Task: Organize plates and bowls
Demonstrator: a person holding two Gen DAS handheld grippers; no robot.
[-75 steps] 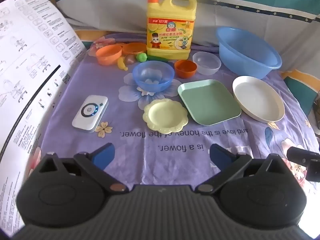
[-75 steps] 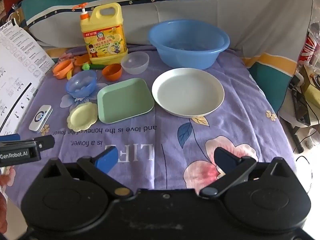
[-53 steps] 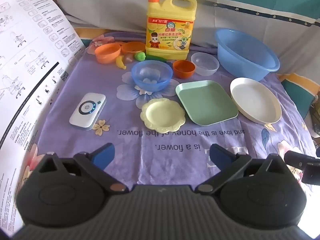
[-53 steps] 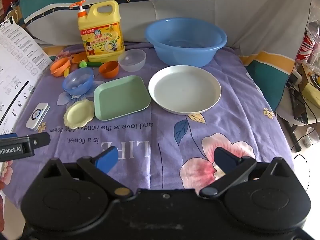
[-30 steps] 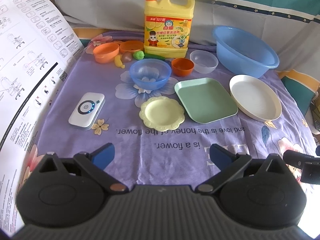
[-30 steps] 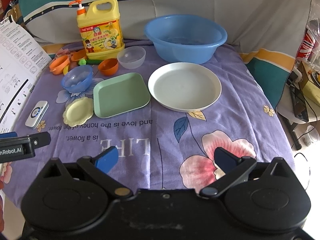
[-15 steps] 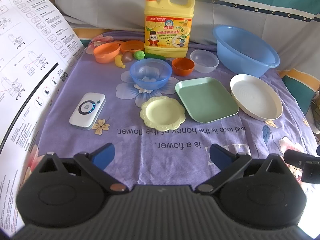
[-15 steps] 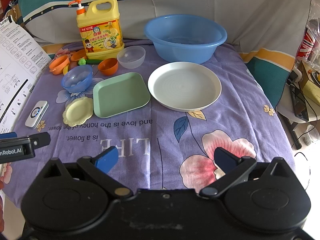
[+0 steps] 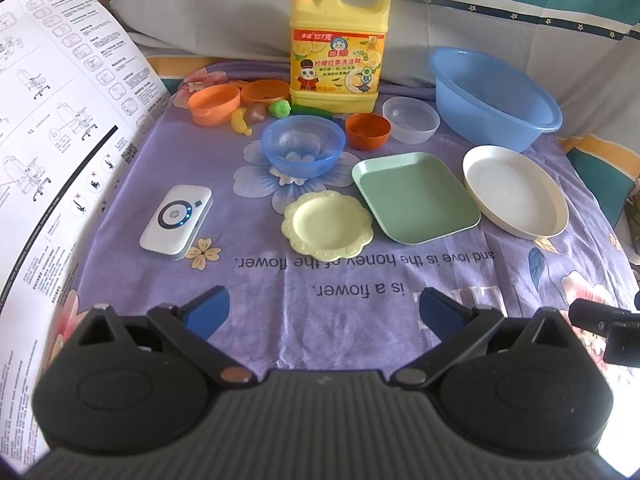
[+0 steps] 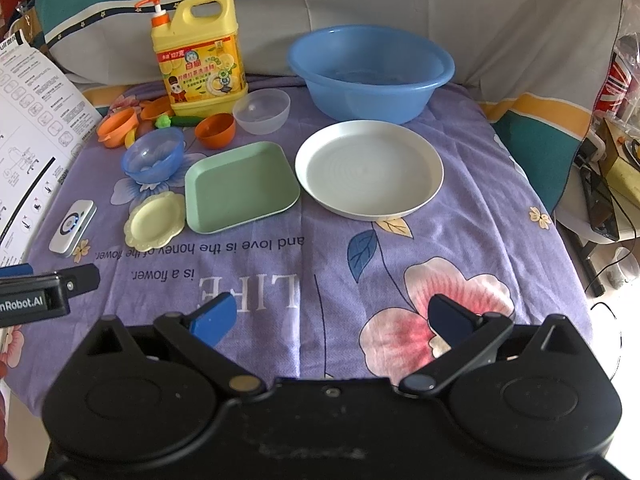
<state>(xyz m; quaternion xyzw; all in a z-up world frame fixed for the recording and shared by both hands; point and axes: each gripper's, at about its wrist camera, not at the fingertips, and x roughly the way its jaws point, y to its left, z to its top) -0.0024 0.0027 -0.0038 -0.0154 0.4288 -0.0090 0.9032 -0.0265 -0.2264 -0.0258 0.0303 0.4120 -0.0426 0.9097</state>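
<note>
Plates and bowls lie spread on the purple cloth (image 9: 360,304) ahead of both claws: the yellow scalloped plate (image 9: 327,227) straight ahead of the left gripper (image 9: 323,309), the green square plate (image 9: 416,197) touching its right edge, the white round plate (image 10: 369,170) beyond the right gripper (image 10: 332,316). Farther off sit the blue bowl (image 9: 303,145), small orange bowl (image 9: 367,131) and clear bowl (image 9: 411,119) (all apart, unstacked). Both grippers stand wide open, holding nothing.
</note>
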